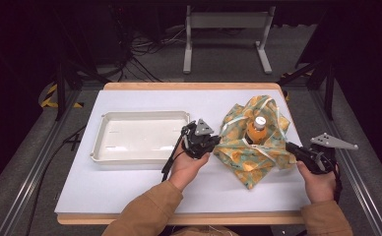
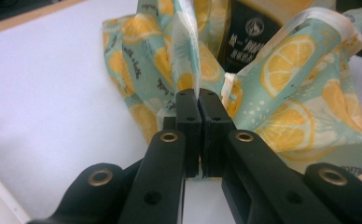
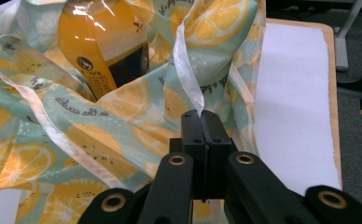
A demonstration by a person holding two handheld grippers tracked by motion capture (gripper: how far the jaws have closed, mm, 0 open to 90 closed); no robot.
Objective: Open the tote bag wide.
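Observation:
A lemon-print cloth bag (image 1: 250, 147) lies on the right half of the table, with an orange juice bottle (image 1: 256, 130) standing inside it. My left gripper (image 1: 217, 141) is at the bag's left edge, shut on a fold of the cloth (image 2: 188, 56). My right gripper (image 1: 288, 146) is at the bag's right edge, shut on a white strap (image 3: 188, 84) of the bag. The bottle (image 3: 100, 42) appears close in the right gripper view, and its dark label (image 2: 254, 32) shows between the cloth folds in the left gripper view.
A white rectangular tray (image 1: 100, 142) sits empty on the left half of the white table cover (image 1: 130, 187). A grey stand (image 1: 226, 22) and cables lie on the floor beyond the table's far edge.

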